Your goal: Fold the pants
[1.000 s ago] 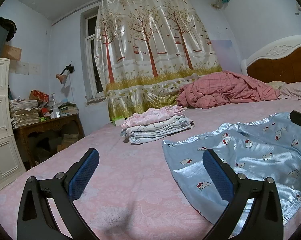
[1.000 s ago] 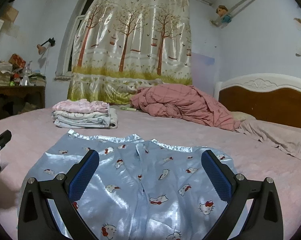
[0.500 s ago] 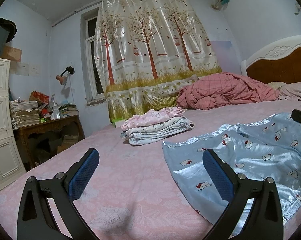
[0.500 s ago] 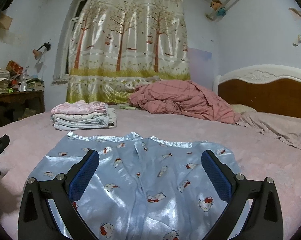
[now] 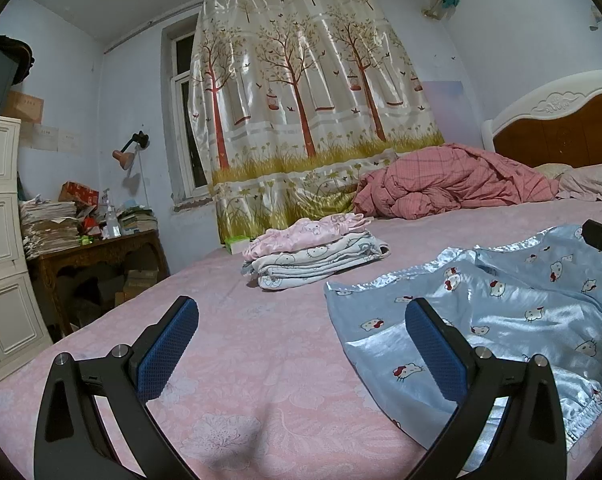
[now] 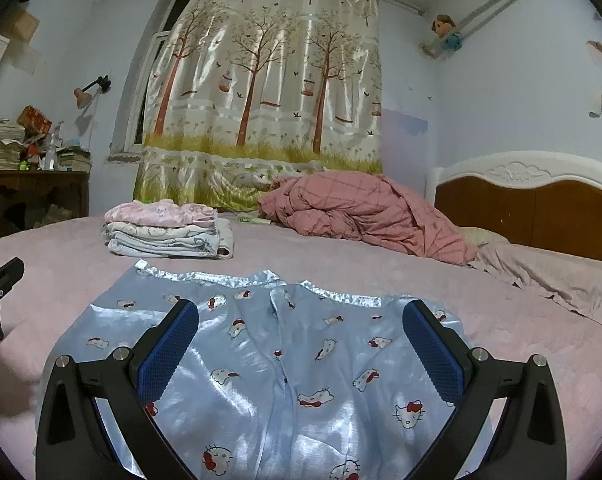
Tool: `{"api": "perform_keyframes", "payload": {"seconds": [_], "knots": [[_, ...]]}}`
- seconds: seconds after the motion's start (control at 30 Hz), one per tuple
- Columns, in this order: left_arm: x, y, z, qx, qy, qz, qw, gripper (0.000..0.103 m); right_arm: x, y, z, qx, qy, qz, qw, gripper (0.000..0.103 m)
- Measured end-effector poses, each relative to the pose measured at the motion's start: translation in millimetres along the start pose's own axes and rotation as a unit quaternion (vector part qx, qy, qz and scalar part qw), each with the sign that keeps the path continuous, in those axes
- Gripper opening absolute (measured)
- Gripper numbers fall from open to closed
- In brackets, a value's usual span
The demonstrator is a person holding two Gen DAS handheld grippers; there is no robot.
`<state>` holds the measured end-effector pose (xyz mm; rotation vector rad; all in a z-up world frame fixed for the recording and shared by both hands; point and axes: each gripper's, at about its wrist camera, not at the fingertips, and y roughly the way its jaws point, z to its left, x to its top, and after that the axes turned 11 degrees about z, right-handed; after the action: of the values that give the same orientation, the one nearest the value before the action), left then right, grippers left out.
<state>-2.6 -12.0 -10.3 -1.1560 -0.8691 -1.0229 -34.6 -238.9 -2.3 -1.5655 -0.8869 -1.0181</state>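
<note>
Pants point(image 6: 285, 364) of blue cartoon-print satin lay flat on the pink bed point(image 5: 237, 344), unfolded. We held the left gripper point(image 5: 301, 344) and right gripper point(image 6: 301, 350) above them, jaws spread, empty. Slippery satin, we judged, wanted firm pinches at matching edges before folding.

no readable text, wall papers and boxes too blurred to make out

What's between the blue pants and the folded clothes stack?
Only bare pink bedsheet between the blue pants and the folded clothes stack; clearest in the right wrist view.
</note>
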Motion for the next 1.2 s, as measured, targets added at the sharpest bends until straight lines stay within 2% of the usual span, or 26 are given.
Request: {"api": "perform_keyframes", "payload": {"seconds": [0.6,0.87,1.2], "knots": [[2,3,-3,0.016,0.016,0.02,0.9995,0.103,1,10,4,0.003,-0.002,0.024,1.0,0.103],[4,18,4,0.0,-0.009,0.055,0.9984,0.103,1,10,5,0.002,-0.002,0.025,1.0,0.103],[2,10,5,0.004,-0.013,0.036,0.9993,0.103,-1,13,6,0.005,-0.003,0.028,1.0,0.103]]}}
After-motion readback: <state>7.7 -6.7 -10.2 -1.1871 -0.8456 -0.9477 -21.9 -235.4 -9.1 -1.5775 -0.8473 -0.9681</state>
